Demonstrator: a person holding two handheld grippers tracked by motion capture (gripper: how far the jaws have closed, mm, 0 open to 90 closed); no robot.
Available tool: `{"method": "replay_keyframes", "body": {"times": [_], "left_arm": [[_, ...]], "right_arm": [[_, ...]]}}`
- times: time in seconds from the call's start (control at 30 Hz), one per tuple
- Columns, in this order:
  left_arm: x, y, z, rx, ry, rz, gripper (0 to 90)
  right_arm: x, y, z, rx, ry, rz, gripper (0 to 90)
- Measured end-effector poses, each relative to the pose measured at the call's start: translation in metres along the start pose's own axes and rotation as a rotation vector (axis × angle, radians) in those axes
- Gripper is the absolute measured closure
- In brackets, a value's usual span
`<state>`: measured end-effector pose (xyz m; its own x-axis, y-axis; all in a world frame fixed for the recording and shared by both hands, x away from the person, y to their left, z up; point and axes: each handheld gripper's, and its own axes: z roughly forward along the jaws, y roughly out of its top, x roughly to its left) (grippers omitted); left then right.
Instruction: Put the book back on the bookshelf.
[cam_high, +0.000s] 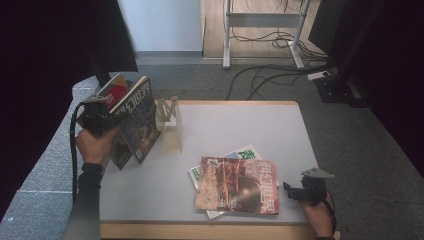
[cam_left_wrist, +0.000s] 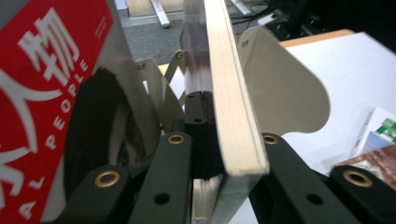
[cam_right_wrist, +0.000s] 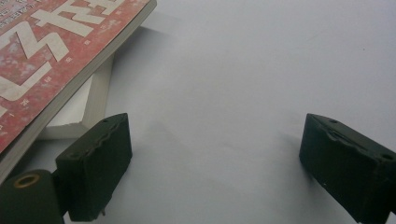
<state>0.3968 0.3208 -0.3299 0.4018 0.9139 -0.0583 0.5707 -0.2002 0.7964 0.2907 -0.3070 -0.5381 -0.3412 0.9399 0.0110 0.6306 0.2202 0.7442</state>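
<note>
Glossy magazines (cam_high: 134, 120), dark-covered with a red one behind, stand pinched in my left gripper (cam_left_wrist: 219, 154) at the table's (cam_high: 240, 127) left edge, just beside the beige metal bookend rack (cam_high: 169, 122). I judge I'm mid-carry, about to slot them upright between its plates. My right gripper (cam_right_wrist: 215, 163) rests spread wide, holding nothing, beside the red magazine (cam_high: 237, 185) stacked near the front.

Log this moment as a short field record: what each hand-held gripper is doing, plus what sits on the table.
left hand-held gripper: shut on dark-covered magazine, held upright beside cream metal bookend rack
right hand-held gripper: open, low over grey tabletop, holding nothing
stack: red-covered magazine lying on green-and-white magazine
</note>
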Motion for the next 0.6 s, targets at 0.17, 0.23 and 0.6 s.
{"method": "replay_keyframes", "body": {"times": [0.17, 0.23, 0.6], "left_arm": [[0.0, -0.006, -0.003, 0.008, 0.025, 0.0, 80.7], [0.0, -0.008, -0.005, 0.004, 0.042, 0.001, 78.2], [-0.003, -0.014, -0.02, -0.024, 0.039, 0.011, 59.8]], "right_arm": [[0.0, 0.0, 0.0, 0.0, 0.0, -0.001, 8.9], [0.0, 0.0, 0.0, 0.0, 0.0, -0.001, 8.9], [0.0, 0.0, 0.0, 0.0, 0.0, -0.001, 8.9]]}}
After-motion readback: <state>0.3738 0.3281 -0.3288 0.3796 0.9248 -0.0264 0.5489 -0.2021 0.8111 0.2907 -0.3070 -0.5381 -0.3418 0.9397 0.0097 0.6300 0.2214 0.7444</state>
